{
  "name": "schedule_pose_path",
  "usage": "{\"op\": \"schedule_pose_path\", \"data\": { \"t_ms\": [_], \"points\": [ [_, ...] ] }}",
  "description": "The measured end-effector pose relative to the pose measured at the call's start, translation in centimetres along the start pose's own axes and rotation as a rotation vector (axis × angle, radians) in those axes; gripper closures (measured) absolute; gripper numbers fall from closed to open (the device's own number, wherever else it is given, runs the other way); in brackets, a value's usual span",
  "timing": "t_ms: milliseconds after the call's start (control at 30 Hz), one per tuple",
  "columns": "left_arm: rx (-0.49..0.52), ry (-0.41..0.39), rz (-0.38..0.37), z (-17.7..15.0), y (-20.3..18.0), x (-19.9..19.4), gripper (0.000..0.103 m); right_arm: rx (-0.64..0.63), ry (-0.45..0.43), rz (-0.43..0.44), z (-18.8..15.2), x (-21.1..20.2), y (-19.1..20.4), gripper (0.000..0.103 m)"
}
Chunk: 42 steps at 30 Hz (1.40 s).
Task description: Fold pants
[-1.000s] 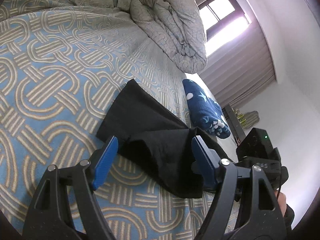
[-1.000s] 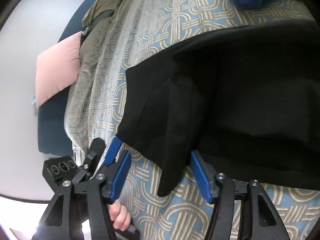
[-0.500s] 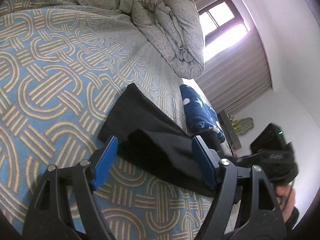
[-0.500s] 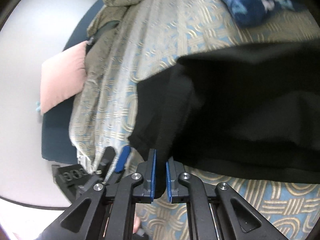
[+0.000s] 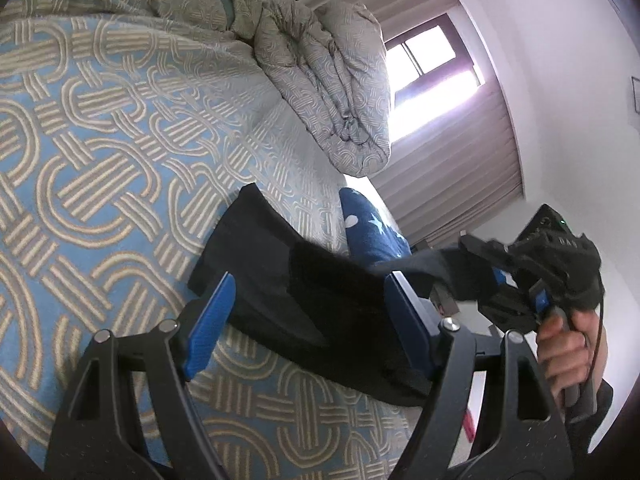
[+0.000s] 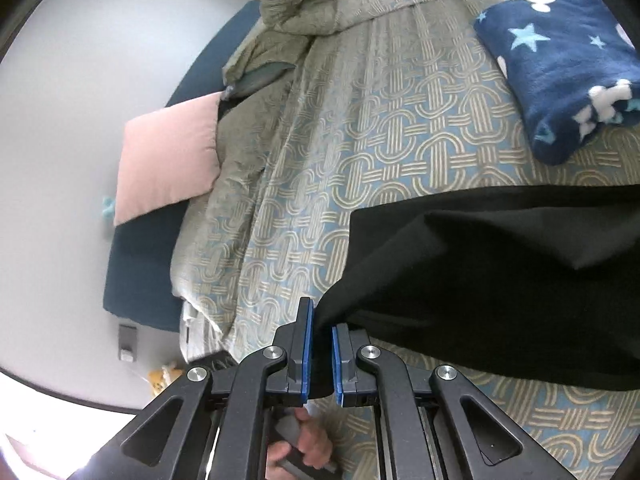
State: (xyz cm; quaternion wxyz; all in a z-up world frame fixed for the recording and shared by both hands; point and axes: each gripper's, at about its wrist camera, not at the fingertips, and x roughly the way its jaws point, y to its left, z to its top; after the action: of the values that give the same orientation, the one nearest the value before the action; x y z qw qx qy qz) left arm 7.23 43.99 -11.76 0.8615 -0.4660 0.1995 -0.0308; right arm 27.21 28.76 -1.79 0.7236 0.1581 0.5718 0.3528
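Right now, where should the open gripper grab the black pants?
I'd take the near bottom edge of the black pants, coming in low from the bed's front side. The left gripper already straddles that flat edge, and the right gripper holds the other corner up.

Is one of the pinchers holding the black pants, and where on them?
Yes. The right gripper is shut on a corner of the pants. The left gripper is open, holding nothing.

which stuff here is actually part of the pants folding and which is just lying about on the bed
Part of the job:
- black pants
- right gripper, shut on a pants edge
- left gripper, open over the pants

Just lying about:
- navy star blanket
- rumpled duvet
- pink pillow
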Motion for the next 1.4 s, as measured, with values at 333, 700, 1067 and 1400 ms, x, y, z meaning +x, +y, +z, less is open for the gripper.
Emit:
{"op": "schedule_pose_path", "data": {
  "t_ms": [333, 700, 1067, 1400],
  "points": [
    [0.173, 0.039, -0.124, 0.1, -3.7, 1.3, 0.019, 0.006, -0.008, 0.067, 0.7, -1.8, 1.1, 0.096],
    [0.082, 0.064, -0.282, 2.6, -3.3, 6.5, 0.024, -0.004, -0.001, 0.111, -0.2, -5.0, 1.2, 0.096],
    [0.164, -0.031, -0.15, 0.5, -5.0, 4.0, 0.099, 0.009, 0.023, 0.094, 2.2, -1.8, 1.0, 0.096],
    [0.004, -0.026, 0.111, -0.9, -1.7, 3.5, 0.099, 0.056, 0.123, 0.001, 5.7, 8.6, -0.1, 0.096]
  ]
}}
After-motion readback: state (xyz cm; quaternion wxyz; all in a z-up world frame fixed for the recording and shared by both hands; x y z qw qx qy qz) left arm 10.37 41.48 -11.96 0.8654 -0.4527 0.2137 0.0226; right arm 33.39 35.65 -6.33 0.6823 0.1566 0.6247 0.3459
